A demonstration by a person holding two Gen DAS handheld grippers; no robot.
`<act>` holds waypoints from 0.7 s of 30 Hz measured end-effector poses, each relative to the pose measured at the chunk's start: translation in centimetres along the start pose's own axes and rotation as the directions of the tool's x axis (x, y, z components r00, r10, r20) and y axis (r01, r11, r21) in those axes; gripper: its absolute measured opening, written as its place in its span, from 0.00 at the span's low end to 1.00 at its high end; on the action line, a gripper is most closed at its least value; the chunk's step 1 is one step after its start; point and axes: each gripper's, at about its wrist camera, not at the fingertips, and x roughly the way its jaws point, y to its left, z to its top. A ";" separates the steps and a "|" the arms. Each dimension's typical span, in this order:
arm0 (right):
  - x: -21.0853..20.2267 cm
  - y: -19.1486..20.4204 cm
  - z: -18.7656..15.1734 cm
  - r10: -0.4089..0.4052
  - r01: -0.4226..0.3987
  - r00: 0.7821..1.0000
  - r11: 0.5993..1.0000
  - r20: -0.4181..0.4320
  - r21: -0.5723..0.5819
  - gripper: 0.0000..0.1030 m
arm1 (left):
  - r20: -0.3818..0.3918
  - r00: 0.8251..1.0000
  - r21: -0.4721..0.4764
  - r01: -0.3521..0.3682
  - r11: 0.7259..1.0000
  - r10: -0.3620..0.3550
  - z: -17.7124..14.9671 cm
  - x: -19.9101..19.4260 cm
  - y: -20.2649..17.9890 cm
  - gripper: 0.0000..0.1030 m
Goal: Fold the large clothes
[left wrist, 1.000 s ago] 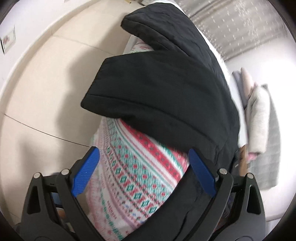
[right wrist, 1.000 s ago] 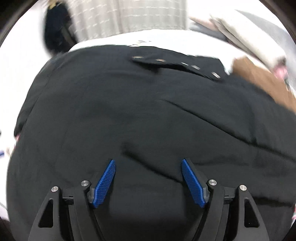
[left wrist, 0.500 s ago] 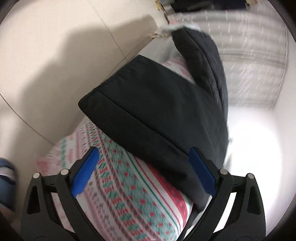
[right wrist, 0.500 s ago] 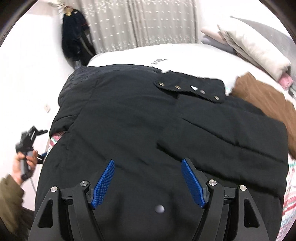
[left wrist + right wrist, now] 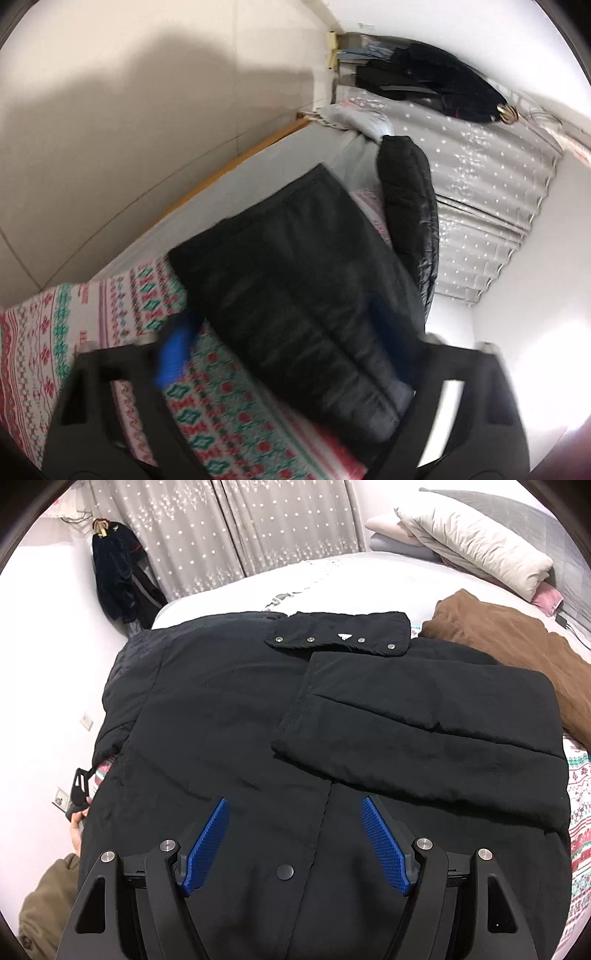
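Observation:
A large black padded jacket (image 5: 229, 716) lies spread on the bed, its right sleeve (image 5: 424, 723) folded across the front, collar with snaps (image 5: 340, 635) at the far end. My right gripper (image 5: 295, 834) is open and empty, hovering above the jacket's lower front. In the left wrist view the jacket's left sleeve (image 5: 306, 295) hangs over the patterned sheet (image 5: 221, 413) at the bed's edge. My left gripper (image 5: 288, 354) is blurred; its jaws stand wide around the sleeve's end, not closed on it. The left gripper also shows at the bed's left side (image 5: 79, 788).
A brown garment (image 5: 517, 653) and stacked pillows (image 5: 469, 542) lie at the bed's far right. Dark clothes (image 5: 118, 579) hang by the grey curtain (image 5: 258, 531). Tiled floor (image 5: 129, 129) lies beside the bed's wooden edge (image 5: 236, 162).
My left gripper has swung down toward the sleeve end and is still moving. My right gripper has pulled back and up from the jacket, which now shows whole.

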 end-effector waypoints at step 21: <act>-9.8 -4.4 -0.2 0.094 -0.121 0.983 0.979 0.160 0.166 0.73 | -0.038 0.958 0.683 0.233 0.692 -0.285 -21.1 -10.5 -31.6 0.11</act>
